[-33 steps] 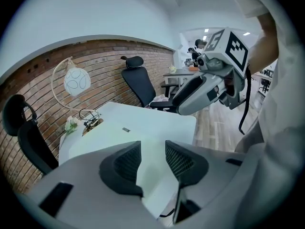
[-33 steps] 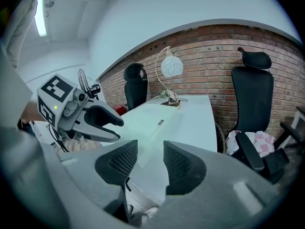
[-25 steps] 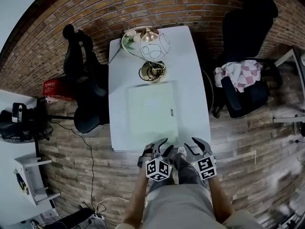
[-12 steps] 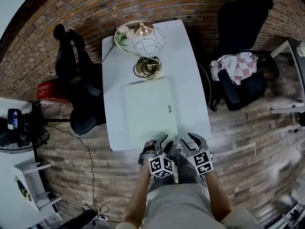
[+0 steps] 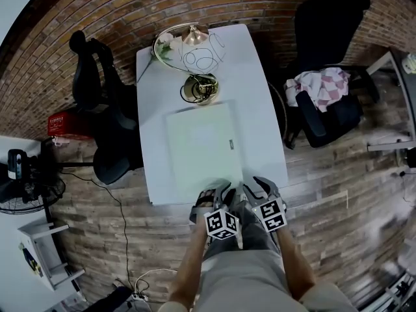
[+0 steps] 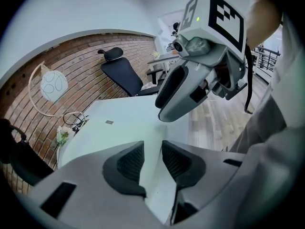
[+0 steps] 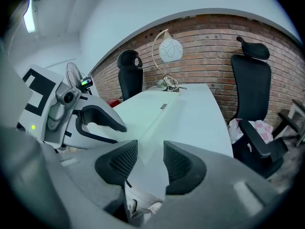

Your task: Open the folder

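Note:
A pale green folder (image 5: 198,145) lies shut and flat in the middle of the white table (image 5: 260,96), a small clasp on its right edge. Both grippers hang over the table's near edge, side by side. My left gripper (image 5: 218,192) points down at the folder's (image 6: 119,128) near edge. Its jaws have just been closing; a narrow gap remains, the folder's edge shows in it, and the pads (image 6: 131,161) do not press on it. My right gripper (image 5: 257,186) is open over the folder's (image 7: 157,123) near right corner. The left gripper (image 6: 152,159) and right gripper (image 7: 150,161) nearly touch.
A globe lamp (image 5: 195,54) with a round brass base (image 5: 199,88) stands at the table's far end. Black office chairs stand to the left (image 5: 104,109) and right (image 5: 325,38), one holding a chequered cloth (image 5: 318,86). A fan (image 5: 26,181) sits far left.
Both grippers have sunk and come forward to the table's near edge, close to the folder. The left jaws stand narrower than before.

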Motion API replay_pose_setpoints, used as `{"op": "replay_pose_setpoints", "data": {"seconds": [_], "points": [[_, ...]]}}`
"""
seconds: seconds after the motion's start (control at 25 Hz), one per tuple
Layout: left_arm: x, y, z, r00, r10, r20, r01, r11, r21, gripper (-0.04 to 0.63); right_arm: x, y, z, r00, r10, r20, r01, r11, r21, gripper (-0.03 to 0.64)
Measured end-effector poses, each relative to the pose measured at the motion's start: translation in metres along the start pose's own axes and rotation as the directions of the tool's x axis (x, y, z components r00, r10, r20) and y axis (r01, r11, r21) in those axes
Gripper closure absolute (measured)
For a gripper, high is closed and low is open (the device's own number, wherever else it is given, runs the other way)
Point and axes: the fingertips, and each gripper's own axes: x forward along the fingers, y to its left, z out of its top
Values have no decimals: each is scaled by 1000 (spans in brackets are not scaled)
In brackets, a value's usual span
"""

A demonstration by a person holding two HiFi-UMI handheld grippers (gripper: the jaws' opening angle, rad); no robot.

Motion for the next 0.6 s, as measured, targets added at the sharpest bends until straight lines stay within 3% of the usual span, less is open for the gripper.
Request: {"op": "replay_pose_setpoints", "data": {"seconds": [0.32, 0.6], "points": [[-4, -4, 3, 998, -48, 28, 48, 999, -12, 552, -2, 0, -5, 1000, -17, -9, 17, 1000, -2, 445], [-6, -4, 5, 996, -81, 42, 83, 996, -42, 577, -2, 0, -2, 1000, -17, -3, 17, 1000, 4, 445]]}}
